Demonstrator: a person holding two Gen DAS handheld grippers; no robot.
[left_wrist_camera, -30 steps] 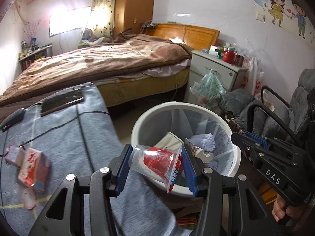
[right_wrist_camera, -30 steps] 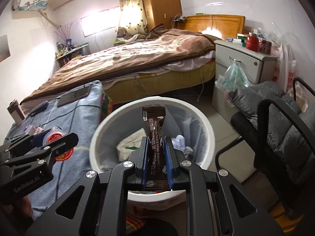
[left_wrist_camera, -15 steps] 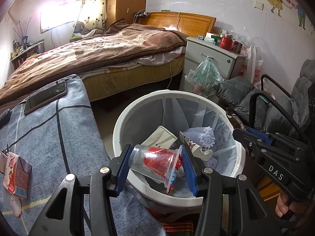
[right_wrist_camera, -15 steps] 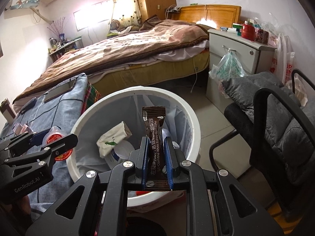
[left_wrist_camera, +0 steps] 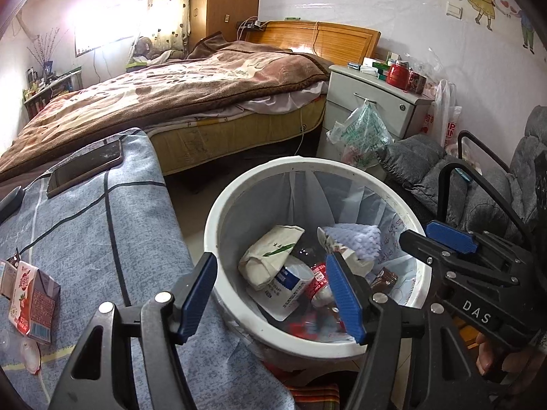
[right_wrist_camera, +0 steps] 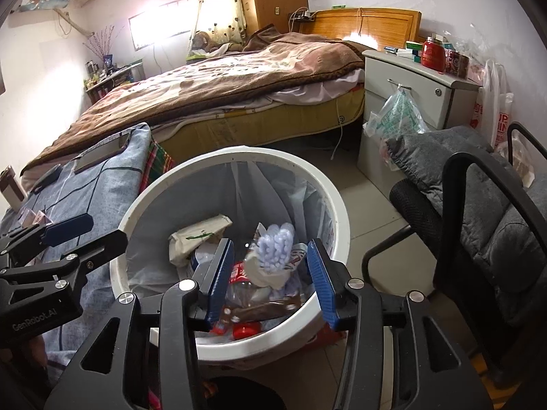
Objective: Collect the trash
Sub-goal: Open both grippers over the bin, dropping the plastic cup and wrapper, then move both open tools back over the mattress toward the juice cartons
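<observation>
A white trash bin (left_wrist_camera: 218,205) with a liner stands on the floor and also shows in the right wrist view (right_wrist_camera: 338,201). My left gripper (left_wrist_camera: 273,297) is open and empty above its near rim. My right gripper (right_wrist_camera: 270,280) is open and empty over the bin. The clear plastic cup with red label (left_wrist_camera: 321,283) lies inside among a white packet (left_wrist_camera: 270,253) and a bottle (left_wrist_camera: 290,283). The brown snack wrapper (right_wrist_camera: 259,309) lies in the bin below my right gripper. A red drink carton (left_wrist_camera: 32,300) lies on the blue cloth (left_wrist_camera: 85,225) at left.
A phone (left_wrist_camera: 85,167) lies on the cloth-covered table. A bed (left_wrist_camera: 171,95) stands behind. A grey nightstand (left_wrist_camera: 372,102) with a hanging plastic bag (left_wrist_camera: 359,133) is at right. A black chair with grey cushion (right_wrist_camera: 478,205) stands right of the bin.
Both grippers have opened. The plastic cup dropped from the left gripper and the brown wrapper from the right gripper into the bin.
</observation>
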